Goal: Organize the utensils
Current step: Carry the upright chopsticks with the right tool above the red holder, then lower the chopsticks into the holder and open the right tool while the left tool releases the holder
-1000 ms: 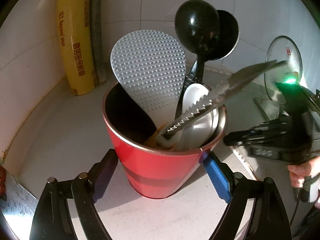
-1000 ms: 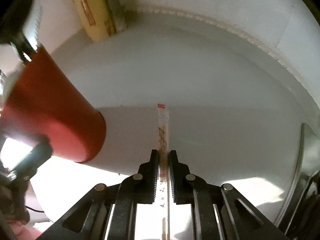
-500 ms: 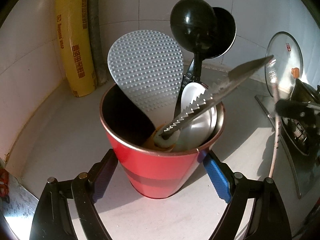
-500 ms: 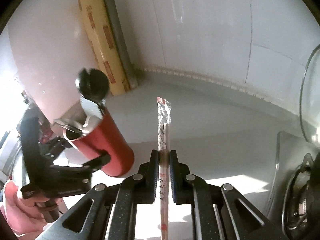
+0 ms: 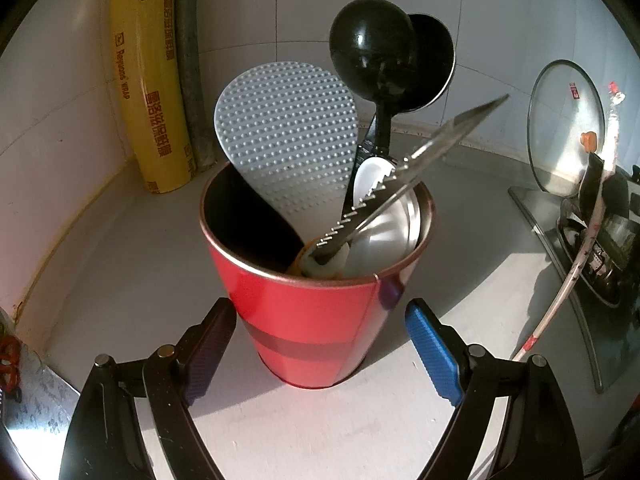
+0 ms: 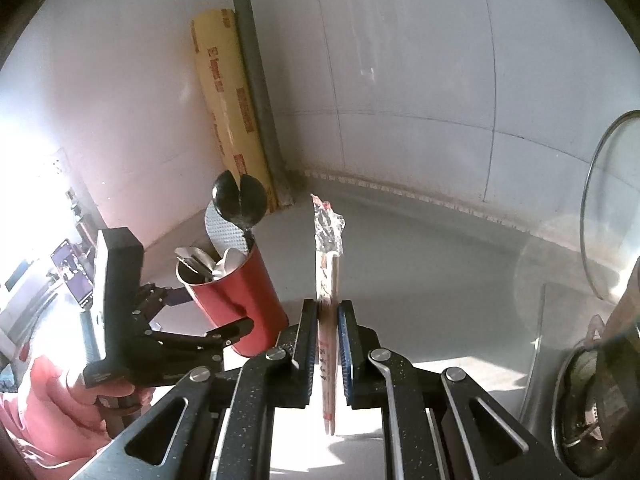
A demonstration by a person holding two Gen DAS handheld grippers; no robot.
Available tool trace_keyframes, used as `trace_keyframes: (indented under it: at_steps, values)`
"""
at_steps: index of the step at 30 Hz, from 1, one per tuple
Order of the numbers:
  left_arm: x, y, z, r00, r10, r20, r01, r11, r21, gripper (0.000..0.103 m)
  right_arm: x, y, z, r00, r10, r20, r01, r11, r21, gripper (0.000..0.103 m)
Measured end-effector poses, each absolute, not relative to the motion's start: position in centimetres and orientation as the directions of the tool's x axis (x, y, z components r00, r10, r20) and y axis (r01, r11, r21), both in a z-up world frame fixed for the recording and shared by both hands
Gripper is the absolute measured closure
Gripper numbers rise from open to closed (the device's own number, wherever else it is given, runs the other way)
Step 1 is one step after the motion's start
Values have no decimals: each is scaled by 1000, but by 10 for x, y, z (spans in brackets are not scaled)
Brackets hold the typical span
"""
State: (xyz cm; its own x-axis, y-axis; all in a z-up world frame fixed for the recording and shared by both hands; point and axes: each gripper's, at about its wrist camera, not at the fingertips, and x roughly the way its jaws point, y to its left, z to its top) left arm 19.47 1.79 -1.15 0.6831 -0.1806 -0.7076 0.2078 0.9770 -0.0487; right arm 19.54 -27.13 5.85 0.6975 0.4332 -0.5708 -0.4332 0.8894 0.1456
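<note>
Between the right tool's (image 6: 329,322) jaws stand wrapped chopsticks (image 6: 327,280).

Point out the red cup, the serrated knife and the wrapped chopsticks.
red cup (image 5: 308,320): left wrist view, on its front wall.
serrated knife (image 5: 400,184): left wrist view, mid-blade, leaning out over the rim.
wrapped chopsticks (image 6: 327,280): right wrist view, on the wrapper above the closed fingers.
</note>
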Motion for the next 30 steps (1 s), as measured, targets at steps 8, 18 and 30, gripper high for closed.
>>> trace_keyframes:
  at_steps: [8,18,30]
  values:
    - [185,15,-9,685,-177,-706,206,977,-45,16,188,-267,77,724,453,-520,-459,879,128,92]
    - [185,17,-8,683,-187,-706,207,977,-59,16,197,-238,177,757,553,-348,-568,820,67,92]
    - [186,23,-7,689,-194,-699,208,976,-66,16,211,-169,205,691,642,-332,-679,734,8,92]
